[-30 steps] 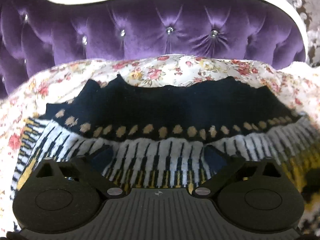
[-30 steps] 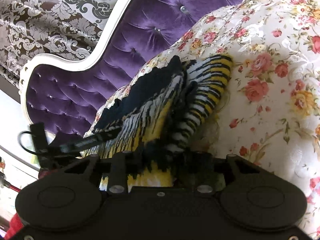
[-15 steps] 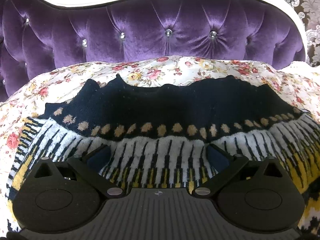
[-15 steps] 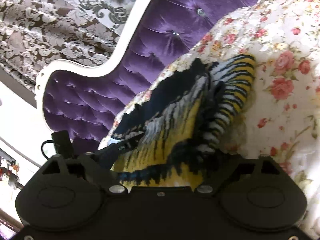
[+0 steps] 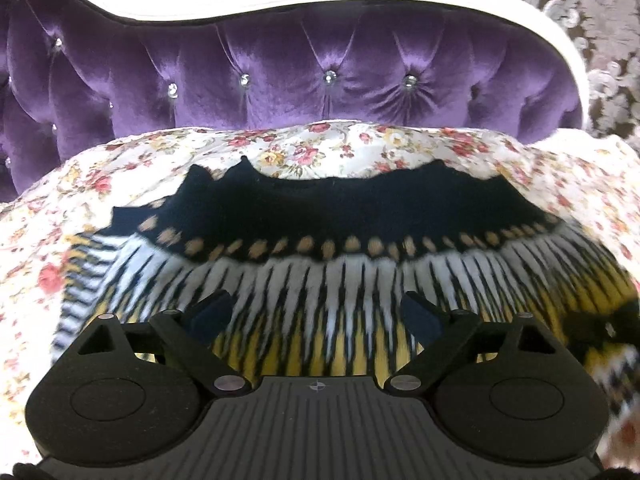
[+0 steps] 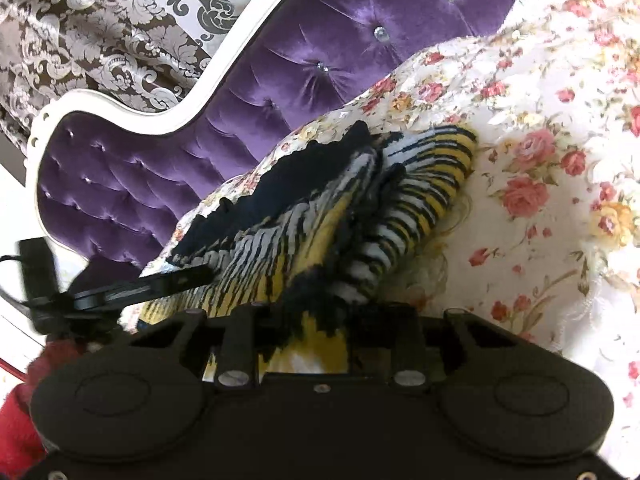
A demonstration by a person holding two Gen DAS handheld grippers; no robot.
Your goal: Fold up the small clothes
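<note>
A small knit sweater [image 5: 320, 240], navy at the top with tan dots, white-and-black stripes and yellow below, lies spread on a floral bedspread [image 5: 328, 148]. My left gripper [image 5: 316, 312] is open just above its striped part, fingers wide apart, nothing held. In the right wrist view my right gripper [image 6: 320, 320] is shut on the sweater [image 6: 320, 216] at its yellow edge, with a striped sleeve bunched beside it. The left gripper [image 6: 160, 284] shows as a black bar at the left of that view.
A purple tufted headboard [image 5: 280, 68] with a white frame stands behind the bedspread. Patterned wallpaper [image 6: 100, 32] is beyond it. A red sleeve [image 6: 24, 420] shows at the lower left of the right wrist view.
My left gripper has drawn back and lifted slightly, so more headboard shows. My right gripper keeps its hold and has shifted the sweater's right edge a little.
</note>
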